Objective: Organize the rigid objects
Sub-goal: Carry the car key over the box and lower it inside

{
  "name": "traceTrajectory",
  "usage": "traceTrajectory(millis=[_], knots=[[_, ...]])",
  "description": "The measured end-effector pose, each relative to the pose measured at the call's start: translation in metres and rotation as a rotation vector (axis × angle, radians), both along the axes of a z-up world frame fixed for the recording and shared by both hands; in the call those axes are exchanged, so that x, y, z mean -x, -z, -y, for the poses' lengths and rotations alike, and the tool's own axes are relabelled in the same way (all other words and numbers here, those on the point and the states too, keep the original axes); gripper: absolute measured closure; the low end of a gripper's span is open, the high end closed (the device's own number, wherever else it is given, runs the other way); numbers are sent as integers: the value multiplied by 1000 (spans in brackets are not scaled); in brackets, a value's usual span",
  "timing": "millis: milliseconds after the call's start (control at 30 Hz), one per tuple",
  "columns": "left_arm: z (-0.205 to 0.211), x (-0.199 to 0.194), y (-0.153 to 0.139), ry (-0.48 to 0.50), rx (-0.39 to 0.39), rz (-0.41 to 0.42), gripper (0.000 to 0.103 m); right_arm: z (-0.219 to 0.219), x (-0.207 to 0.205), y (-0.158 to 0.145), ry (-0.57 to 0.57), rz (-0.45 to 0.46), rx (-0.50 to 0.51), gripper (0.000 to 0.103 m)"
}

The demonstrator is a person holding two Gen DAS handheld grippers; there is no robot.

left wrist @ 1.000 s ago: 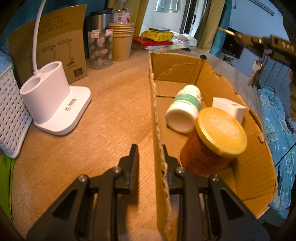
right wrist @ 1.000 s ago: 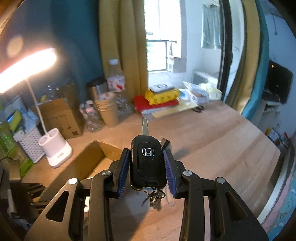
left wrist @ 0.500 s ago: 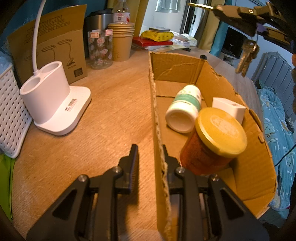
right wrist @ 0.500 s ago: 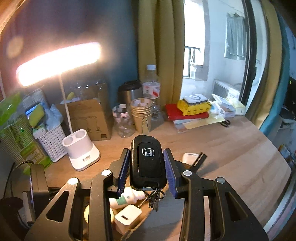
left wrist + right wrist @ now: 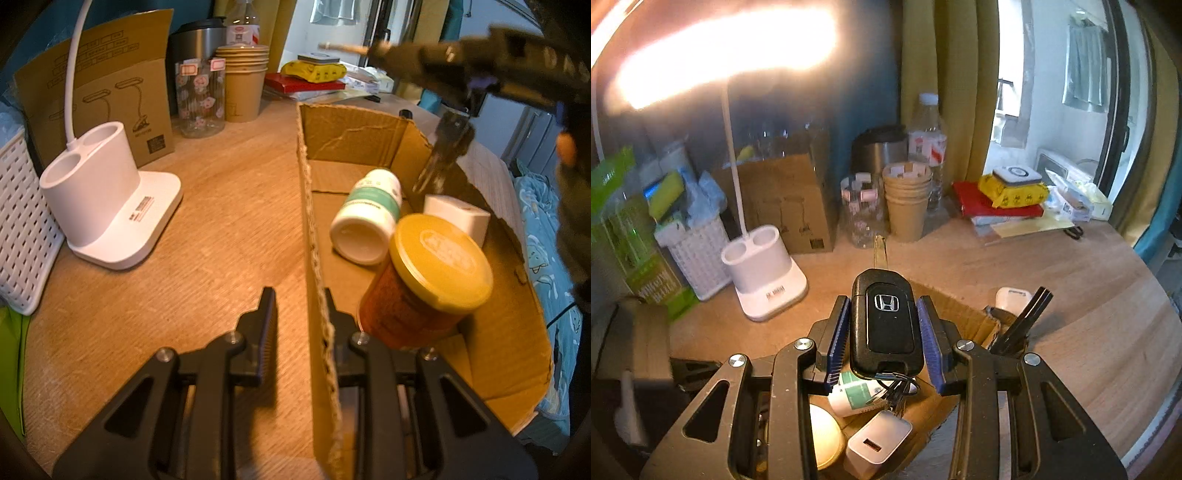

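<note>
Right hand-held gripper (image 5: 884,334) clamping car key (image 5: 885,325) — above cardboard box (image 5: 964,314) — wooden table (image 5: 1071,295).

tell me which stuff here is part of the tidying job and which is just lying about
In the job:
- car key fob, held in right gripper
- cardboard box, wall pinched by left gripper
- orange jar with yellow lid
- white bottle
- white charger

Lying about:
- desk lamp base
- paper cups
- white basket
- steel flask
</note>
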State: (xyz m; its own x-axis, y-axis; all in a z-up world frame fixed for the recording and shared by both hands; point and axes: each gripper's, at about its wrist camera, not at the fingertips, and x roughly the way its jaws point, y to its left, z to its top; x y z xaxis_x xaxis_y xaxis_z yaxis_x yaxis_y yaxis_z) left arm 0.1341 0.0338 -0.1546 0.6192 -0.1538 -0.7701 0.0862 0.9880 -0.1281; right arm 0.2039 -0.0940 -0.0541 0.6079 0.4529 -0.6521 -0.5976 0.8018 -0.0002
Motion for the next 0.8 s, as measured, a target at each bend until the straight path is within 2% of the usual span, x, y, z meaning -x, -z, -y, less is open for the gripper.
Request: traceTrajectory(millis=[67, 267, 800], knots=[[0, 0, 0, 0, 0, 0, 79, -3, -2, 11, 9, 2, 37, 64], [0, 0, 0, 0, 0, 0, 79, 1, -9, 29, 29, -26, 62, 64], [0, 0, 0, 0, 0, 0, 79, 3, -14, 52, 59, -18, 139, 64]])
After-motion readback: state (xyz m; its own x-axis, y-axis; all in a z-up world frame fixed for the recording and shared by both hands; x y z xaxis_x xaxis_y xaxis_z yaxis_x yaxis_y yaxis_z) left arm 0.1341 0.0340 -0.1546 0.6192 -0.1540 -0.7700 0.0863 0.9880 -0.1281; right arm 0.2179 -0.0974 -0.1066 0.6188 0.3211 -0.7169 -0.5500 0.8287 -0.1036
